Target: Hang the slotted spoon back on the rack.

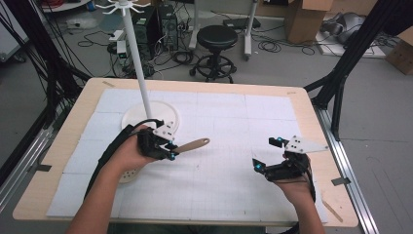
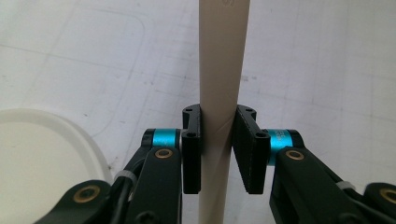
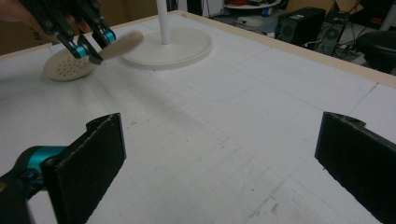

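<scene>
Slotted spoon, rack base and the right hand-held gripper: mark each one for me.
Slotted spoon (image 1: 197,143): high view, on its beige handle beyond the jaws.
Rack base (image 3: 180,46): right gripper view, on the round white disc.
Right hand-held gripper (image 1: 264,154): high view, midway between its open fingertips.

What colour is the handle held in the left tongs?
Pale beige handle, like light wood, held in the left tongs; clearest in the left gripper view.

Counter (image 1: 311,122), frame centre: pale wood edge, matt; top covered in white matt sheeting, faintly gridded, scuffed. Left tool (image 2: 218,149): matt black plastic jaws, glossy teal metal collars, brass-looking rivets. Handle (image 2: 222,70) up the frame centre: smooth beige, wood-like, matt. Stand base (image 3: 168,46), upper centre: smooth white plastic, slight sheen. Right tool (image 3: 224,154) pads: rough, grainy black.
</scene>
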